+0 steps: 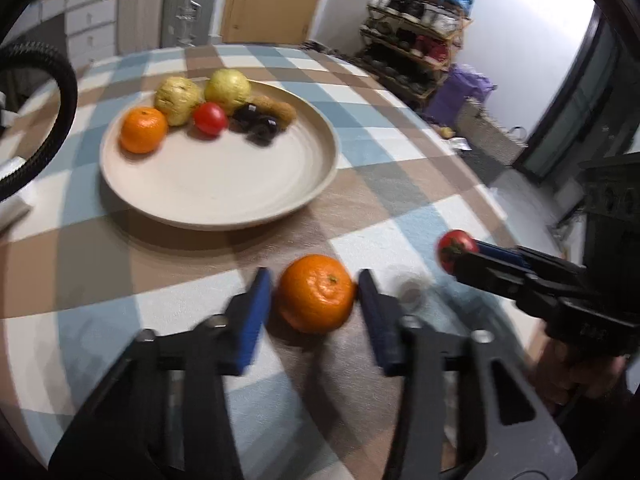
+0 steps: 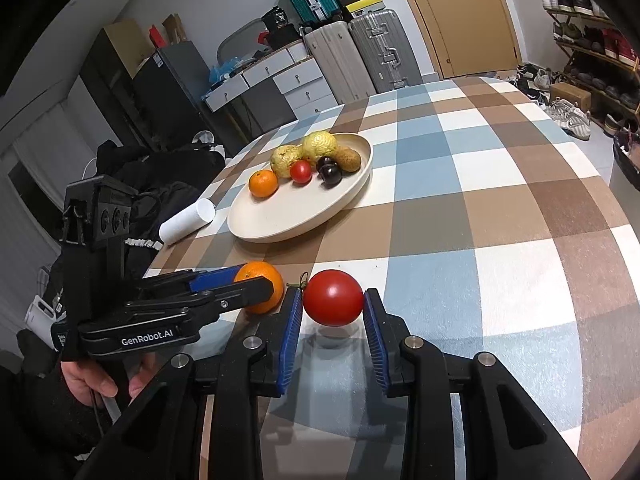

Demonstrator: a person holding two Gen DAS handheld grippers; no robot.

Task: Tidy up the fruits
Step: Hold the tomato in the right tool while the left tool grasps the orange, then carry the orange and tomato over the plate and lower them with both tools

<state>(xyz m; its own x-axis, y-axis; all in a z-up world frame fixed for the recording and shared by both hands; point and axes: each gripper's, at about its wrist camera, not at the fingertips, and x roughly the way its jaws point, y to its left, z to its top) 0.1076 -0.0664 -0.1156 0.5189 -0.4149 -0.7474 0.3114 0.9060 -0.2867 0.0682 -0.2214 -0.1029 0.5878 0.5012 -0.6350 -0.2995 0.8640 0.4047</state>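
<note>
My left gripper straddles an orange, unclenched; my right gripper grasps a tomato. Six fruits already fill the plate.

A round worktop under a blue, brown and white check cloth fills the room's middle. Past its far edge stand a tan door, two silver suitcases and white drawers. Loaded shoe shelves line the right wall.
</note>
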